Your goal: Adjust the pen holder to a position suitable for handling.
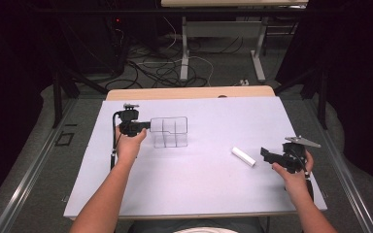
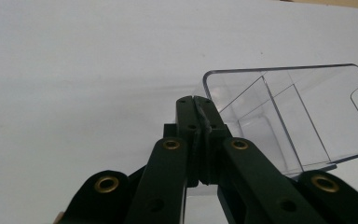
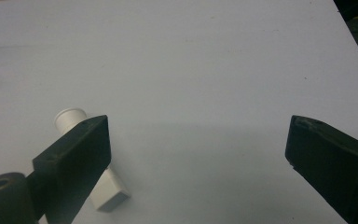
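Note:
A clear plastic box (image 1: 169,132) with inner dividers stands on the white table (image 1: 199,179), left of middle. My left gripper (image 1: 145,127) meets the box's left wall. In the left gripper view its jaws (image 2: 196,105) are pressed together with the thin edge of the clear box (image 2: 298,116) running in between them. A short white tube (image 1: 243,156) lies right of middle. My right gripper (image 1: 268,155) sits just right of it, open. In the right gripper view the white tube (image 3: 70,119) lies partly behind the left jaw, outside the gap of the right gripper (image 3: 198,154).
The white table top ends in a wooden strip (image 1: 189,92) at the far side. Beyond it are the legs of another table (image 1: 184,53) and loose cables (image 1: 160,68) on the floor. Dark curtains close off both sides.

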